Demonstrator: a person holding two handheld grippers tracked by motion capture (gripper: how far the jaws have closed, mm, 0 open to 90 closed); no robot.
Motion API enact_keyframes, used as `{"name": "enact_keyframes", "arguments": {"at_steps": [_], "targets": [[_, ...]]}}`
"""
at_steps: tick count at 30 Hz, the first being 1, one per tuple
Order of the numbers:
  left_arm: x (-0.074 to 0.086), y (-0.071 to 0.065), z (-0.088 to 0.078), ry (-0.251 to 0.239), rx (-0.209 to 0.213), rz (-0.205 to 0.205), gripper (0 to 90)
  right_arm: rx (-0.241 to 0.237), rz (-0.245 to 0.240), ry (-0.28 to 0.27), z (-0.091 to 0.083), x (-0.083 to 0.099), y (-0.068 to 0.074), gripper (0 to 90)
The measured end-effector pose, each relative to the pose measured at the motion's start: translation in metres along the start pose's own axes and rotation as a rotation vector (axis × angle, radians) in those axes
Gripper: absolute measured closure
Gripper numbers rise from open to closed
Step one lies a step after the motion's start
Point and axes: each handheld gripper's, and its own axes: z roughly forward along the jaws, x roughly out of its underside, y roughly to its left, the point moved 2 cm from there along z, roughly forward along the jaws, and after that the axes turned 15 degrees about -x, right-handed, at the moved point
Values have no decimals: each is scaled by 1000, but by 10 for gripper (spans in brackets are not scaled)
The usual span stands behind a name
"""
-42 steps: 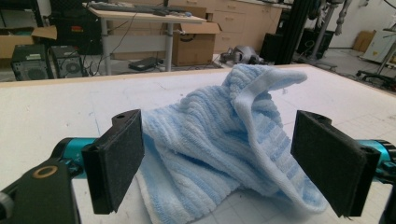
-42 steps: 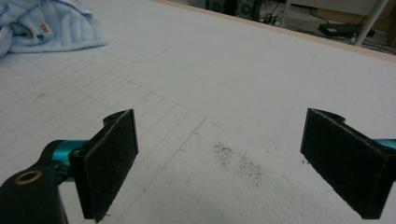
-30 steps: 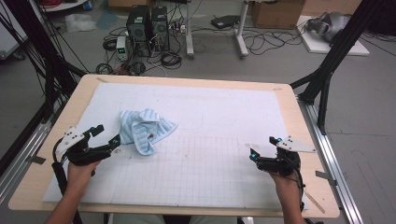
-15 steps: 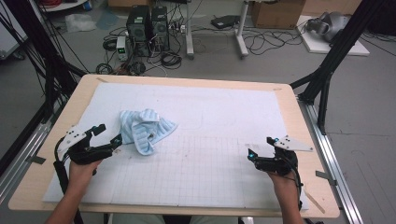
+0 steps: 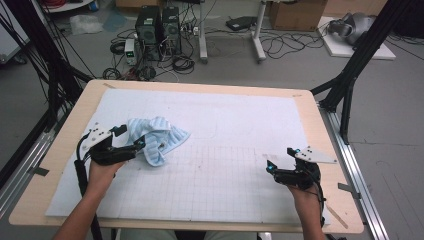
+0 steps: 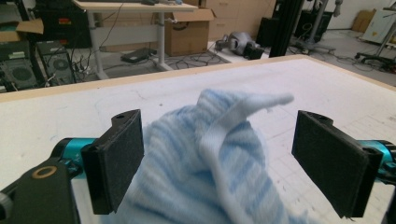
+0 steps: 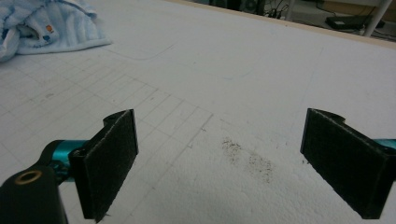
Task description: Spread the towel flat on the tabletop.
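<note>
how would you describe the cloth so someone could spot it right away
On the white mat covering the wooden table, look to its left half. The crumpled cloth lies there, between the left tool's open jaws: the one soft, pale blue striped thing.

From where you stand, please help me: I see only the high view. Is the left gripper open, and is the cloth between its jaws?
Observer: Yes. In the left gripper view the left gripper is open wide, and a raised fold of the blue striped cloth stands between the two pads, not pinched.
Operator: And the right gripper?
Observer: The right gripper is open too, over bare white mat.
Operator: Anything under it?
Observer: Some dark specks on the mat.
</note>
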Motion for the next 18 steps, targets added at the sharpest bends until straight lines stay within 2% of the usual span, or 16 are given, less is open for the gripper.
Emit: {"name": "enact_keyframes", "arguments": {"at_steps": [1, 2, 4, 5, 6, 7, 8, 11, 18], "targets": [[0, 0, 0, 0, 0, 0, 172, 2, -3, -3, -1, 0, 0, 102], [-5, -4, 6, 10, 7, 23, 172, 3, -1, -6, -1, 0, -1, 102], [-6, -6, 9, 16, 5, 29, 172, 4, 3, 2, -2, 0, -1, 102], [-5, -7, 15, 42, -11, 45, 172, 1, 6, 0, -1, 1, -1, 102], [-5, -7, 15, 42, -11, 45, 172, 1, 8, -2, -1, 2, 0, 102], [-3, -7, 19, 61, -28, 55, 172, -1, 2, 2, -1, 2, 0, 102], [2, -8, 27, 109, -56, 65, 172, -3, 3, 0, 0, 2, 0, 102], [8, -14, 39, 150, -64, 88, 173, -8, 4, -4, 1, 1, 2, 102], [15, -29, 62, 235, -90, 174, 172, -18, 10, -1, 5, 1, 5, 102]]}}
